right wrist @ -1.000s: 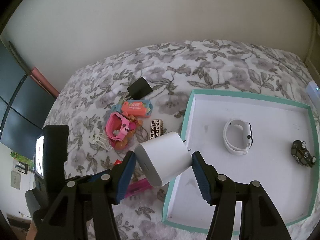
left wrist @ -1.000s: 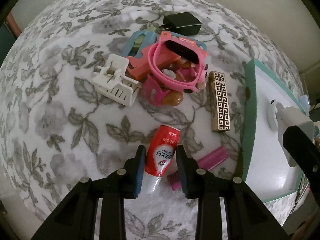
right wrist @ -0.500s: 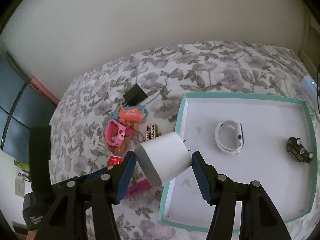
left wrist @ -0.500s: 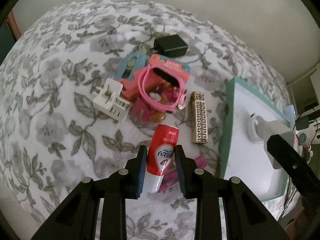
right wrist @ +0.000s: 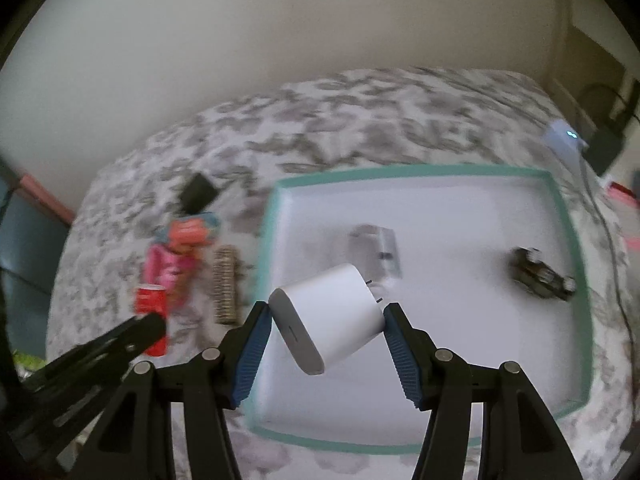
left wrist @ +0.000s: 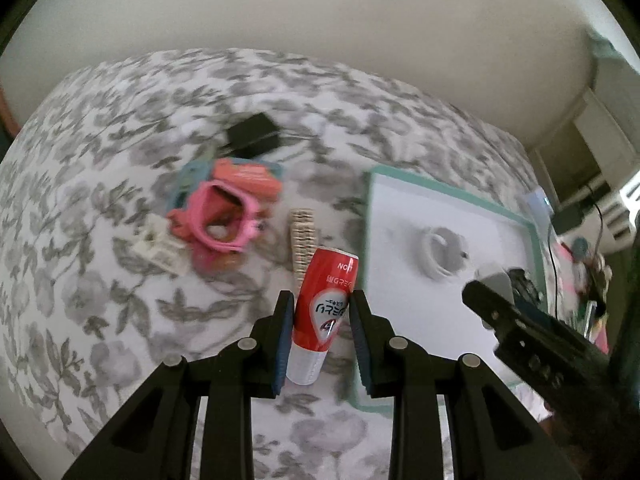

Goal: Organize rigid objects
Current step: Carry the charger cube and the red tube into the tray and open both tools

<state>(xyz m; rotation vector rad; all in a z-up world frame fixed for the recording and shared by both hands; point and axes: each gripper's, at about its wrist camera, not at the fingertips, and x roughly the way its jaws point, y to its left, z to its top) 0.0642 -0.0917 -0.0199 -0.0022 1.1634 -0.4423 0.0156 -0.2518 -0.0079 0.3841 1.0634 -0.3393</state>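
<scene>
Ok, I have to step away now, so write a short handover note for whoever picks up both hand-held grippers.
Left hand-held gripper: shut on the red tube, held above the bedspread beside the tray.
Right hand-held gripper: shut on the white charger, held over the tray.
Done: white watch and toy car lie in the tray.
Left: set down both held items; then the pink watch, patterned bar, white clip, black adapter and orange pieces.

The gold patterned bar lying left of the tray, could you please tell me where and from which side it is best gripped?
Grip the gold patterned bar across its narrow width near the middle, coming from straight above. It lies flat and lengthwise on the floral cloth, so its long sides offer parallel faces. The red tube in the left tool currently overlaps its near end in view.
</scene>
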